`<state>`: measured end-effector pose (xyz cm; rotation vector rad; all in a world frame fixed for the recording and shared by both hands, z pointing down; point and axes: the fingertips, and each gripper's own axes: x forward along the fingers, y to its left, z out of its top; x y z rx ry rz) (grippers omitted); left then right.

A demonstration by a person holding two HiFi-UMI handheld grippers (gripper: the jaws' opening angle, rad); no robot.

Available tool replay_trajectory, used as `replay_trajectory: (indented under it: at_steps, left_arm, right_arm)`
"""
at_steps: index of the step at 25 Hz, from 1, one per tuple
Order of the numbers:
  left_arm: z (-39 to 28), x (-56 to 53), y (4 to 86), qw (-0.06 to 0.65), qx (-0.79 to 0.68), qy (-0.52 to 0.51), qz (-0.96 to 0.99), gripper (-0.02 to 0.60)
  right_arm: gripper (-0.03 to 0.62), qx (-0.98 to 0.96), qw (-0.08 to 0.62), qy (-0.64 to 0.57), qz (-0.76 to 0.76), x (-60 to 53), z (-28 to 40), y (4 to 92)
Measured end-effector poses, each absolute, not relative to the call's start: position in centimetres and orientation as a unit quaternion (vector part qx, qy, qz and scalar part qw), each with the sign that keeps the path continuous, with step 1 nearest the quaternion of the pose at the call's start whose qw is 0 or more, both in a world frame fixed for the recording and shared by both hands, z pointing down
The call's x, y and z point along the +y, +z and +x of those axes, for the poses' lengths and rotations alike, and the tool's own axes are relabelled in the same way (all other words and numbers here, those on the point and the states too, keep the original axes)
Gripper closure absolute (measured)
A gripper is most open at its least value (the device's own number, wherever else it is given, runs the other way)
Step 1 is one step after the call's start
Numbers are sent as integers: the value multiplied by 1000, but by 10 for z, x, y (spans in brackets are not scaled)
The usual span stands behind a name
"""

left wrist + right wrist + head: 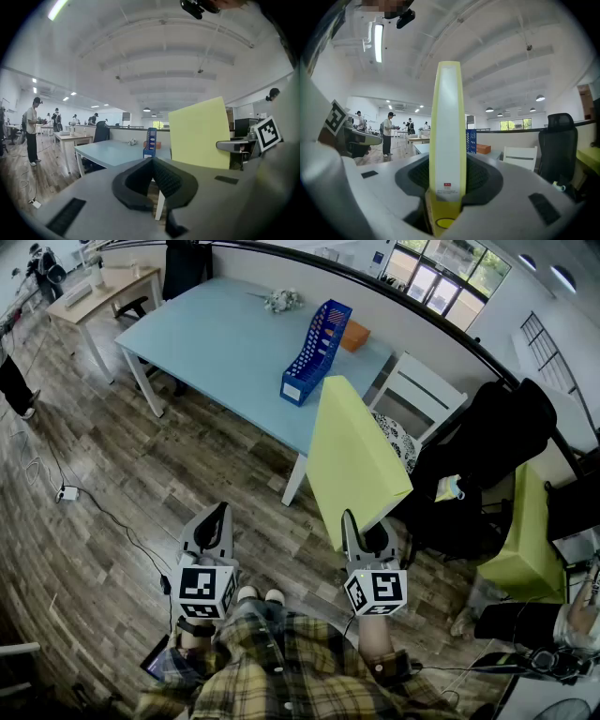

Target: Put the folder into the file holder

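A tall yellow-green folder (pixel 354 454) stands upright in the air in front of me, my right gripper (pixel 362 527) shut on its lower edge. In the right gripper view its white spine (pixel 448 131) rises between the black pads (pixel 480 180). The blue slotted file holder (pixel 317 351) stands on the pale blue table (pixel 220 348), well ahead of the folder. My left gripper (pixel 217 514) hangs over the wooden floor, left of the folder, its tips together with nothing held. From the left gripper view the folder (pixel 199 133) and the file holder (pixel 151 139) show beyond the tips.
An orange box (pixel 355 335) and a small bunch of flowers (pixel 282 301) lie on the table. A white chair (pixel 424 390) stands at its near right corner, with a black office chair (pixel 487 451) beside it. A cable (pixel 67 493) trails on the floor at left. People stand far off.
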<state>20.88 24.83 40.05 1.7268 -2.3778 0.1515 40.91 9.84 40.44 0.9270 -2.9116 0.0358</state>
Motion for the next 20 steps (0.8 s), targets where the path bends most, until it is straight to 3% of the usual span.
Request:
replay_trajectory:
  at_steps: [20]
  left_arm:
    - [221, 276, 412, 102, -820, 57, 560, 589]
  right_arm:
    - [424, -961, 52, 35, 268, 115, 407, 418]
